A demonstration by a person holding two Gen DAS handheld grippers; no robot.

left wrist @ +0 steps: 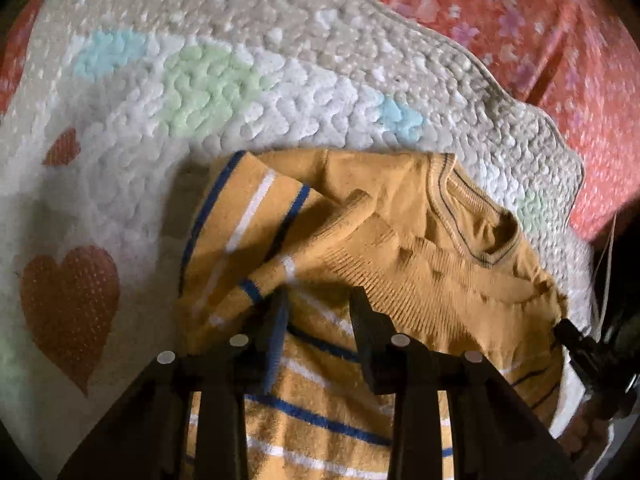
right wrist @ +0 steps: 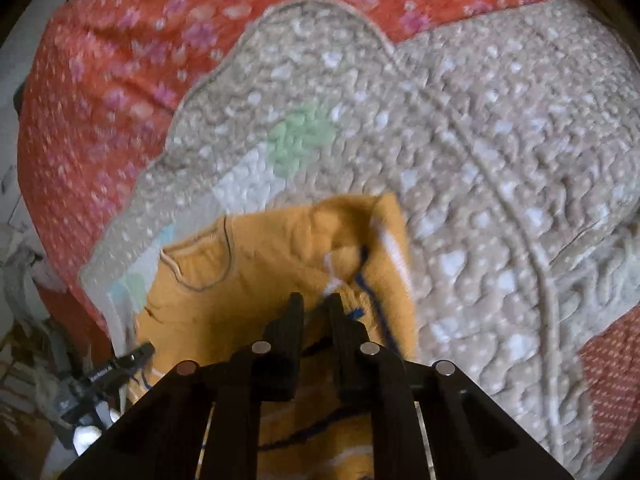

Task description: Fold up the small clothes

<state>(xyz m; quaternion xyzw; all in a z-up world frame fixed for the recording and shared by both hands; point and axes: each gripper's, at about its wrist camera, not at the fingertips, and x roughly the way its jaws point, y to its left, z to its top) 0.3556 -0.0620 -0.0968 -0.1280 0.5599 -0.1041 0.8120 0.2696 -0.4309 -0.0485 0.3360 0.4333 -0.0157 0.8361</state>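
A small mustard-yellow knit sweater [left wrist: 360, 248] with blue and white stripes lies rumpled on a quilted mat [left wrist: 240, 80]. Its collar [left wrist: 476, 216] points to the upper right. My left gripper [left wrist: 318, 304] is over the striped body, jaws apart with fabric between them. The other gripper [left wrist: 576, 340] shows at the sweater's right edge. In the right wrist view the sweater [right wrist: 260, 264] is partly folded; my right gripper [right wrist: 314, 306] has narrow jaws pinching a striped fold. The left gripper [right wrist: 136, 354] shows at lower left.
The mat [right wrist: 480, 140] is beige with pastel patches and red hearts [left wrist: 68, 300]. It lies on a red floral bedspread [right wrist: 120, 60], also in the left wrist view [left wrist: 540, 20]. Clutter and floor lie past the bed edge at left [right wrist: 24, 280].
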